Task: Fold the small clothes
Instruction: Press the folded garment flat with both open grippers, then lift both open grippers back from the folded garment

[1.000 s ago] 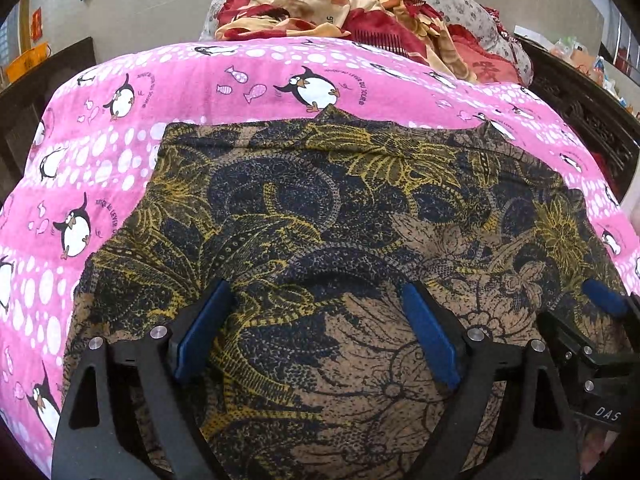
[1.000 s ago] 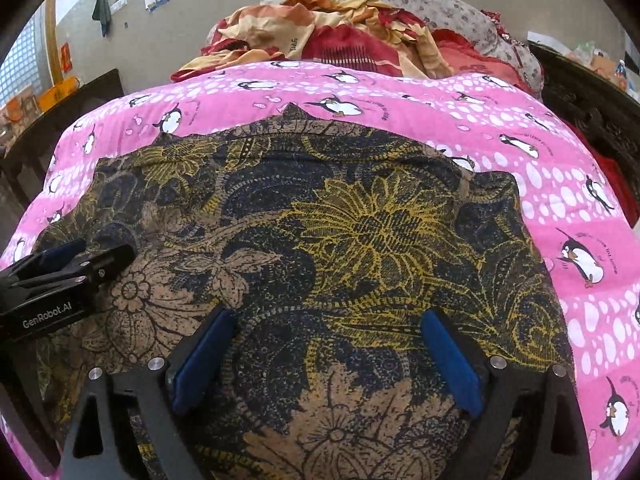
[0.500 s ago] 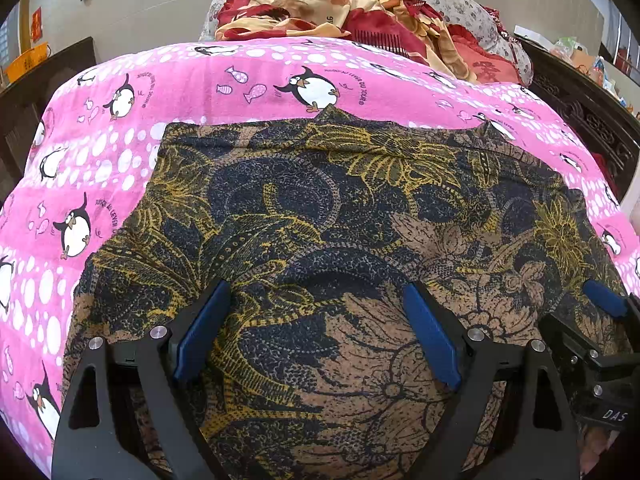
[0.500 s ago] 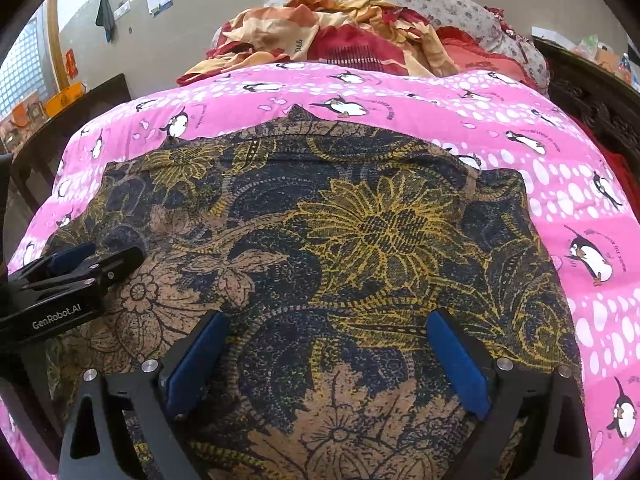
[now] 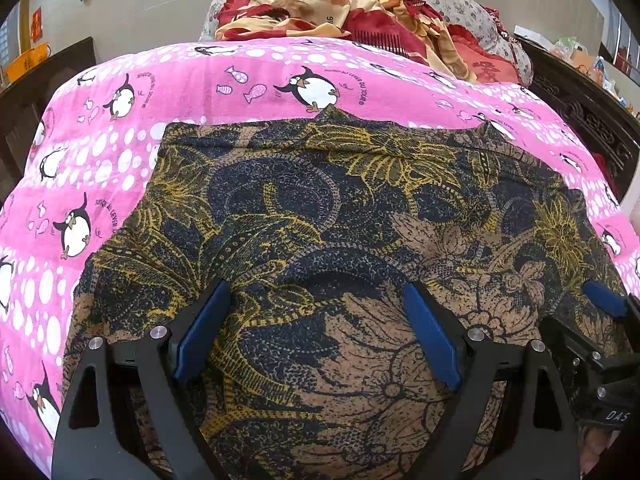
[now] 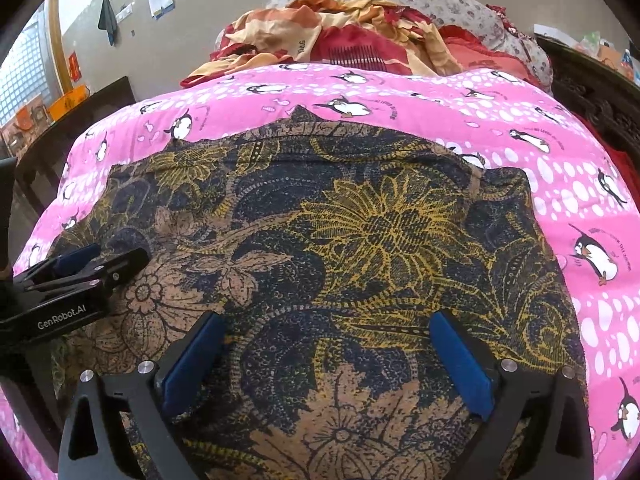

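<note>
The dark floral garment (image 5: 320, 216) lies spread flat across the centre and lower part of both frames, on a pink penguin-print bedcover (image 5: 120, 152) that borders it at the top and sides. The left gripper (image 5: 316, 320) stands at the bottom of its frame with jaws wide apart over the fabric, gripping nothing. The right gripper (image 6: 328, 344), likewise low in its frame, has just been opening its jaws; they stand wide, cloth beneath them but nothing clamped; crumpled red and tan bedding (image 6: 340, 36) sits at top centre.

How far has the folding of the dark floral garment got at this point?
Done: the floral garment lies spread fairly flat on the pink penguin sheet. In hand: nothing; the left gripper and right gripper are open above its near edge, the right's jaws having just widened. Left: further folds.
</note>
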`<state>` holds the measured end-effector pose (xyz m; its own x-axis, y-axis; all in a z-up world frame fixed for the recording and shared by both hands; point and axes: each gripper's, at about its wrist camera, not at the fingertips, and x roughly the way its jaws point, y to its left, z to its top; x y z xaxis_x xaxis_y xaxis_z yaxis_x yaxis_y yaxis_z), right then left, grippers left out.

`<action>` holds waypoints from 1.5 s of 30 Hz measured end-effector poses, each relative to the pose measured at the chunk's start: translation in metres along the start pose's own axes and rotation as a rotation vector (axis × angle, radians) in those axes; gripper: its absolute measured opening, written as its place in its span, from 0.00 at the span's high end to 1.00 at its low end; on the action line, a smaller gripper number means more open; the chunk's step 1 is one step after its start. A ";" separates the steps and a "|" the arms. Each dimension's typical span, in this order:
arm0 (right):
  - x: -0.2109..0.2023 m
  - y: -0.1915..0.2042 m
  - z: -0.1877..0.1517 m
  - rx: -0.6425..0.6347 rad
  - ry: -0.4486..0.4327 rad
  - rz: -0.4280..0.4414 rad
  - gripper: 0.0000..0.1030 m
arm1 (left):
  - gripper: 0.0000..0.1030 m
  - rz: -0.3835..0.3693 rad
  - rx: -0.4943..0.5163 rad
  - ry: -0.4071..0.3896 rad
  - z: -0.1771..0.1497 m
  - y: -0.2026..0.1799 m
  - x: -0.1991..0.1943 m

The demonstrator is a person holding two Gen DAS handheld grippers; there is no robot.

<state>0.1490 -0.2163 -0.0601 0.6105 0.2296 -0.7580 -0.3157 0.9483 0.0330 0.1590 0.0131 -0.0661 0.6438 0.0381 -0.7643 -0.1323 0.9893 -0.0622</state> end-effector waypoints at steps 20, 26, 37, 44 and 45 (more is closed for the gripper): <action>-0.003 -0.008 -0.001 0.048 -0.017 0.067 0.00 | 0.14 0.002 0.003 0.000 -0.001 0.000 -0.001; -0.002 -0.006 0.000 0.046 -0.014 0.064 0.00 | 0.01 -0.029 0.019 0.028 0.006 -0.004 0.009; 0.000 -0.007 0.000 0.033 -0.005 0.048 0.00 | 0.01 -0.072 0.047 0.127 0.011 -0.004 0.006; -0.001 -0.002 0.005 0.005 0.030 0.023 0.00 | 0.01 -0.076 0.079 0.176 0.002 -0.006 -0.031; -0.005 0.000 0.006 -0.003 0.040 0.019 0.00 | 0.01 -0.079 0.074 0.175 -0.002 -0.006 -0.040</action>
<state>0.1506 -0.2163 -0.0527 0.5752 0.2384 -0.7825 -0.3293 0.9431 0.0453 0.1321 0.0055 -0.0367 0.5080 -0.0589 -0.8593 -0.0270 0.9961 -0.0843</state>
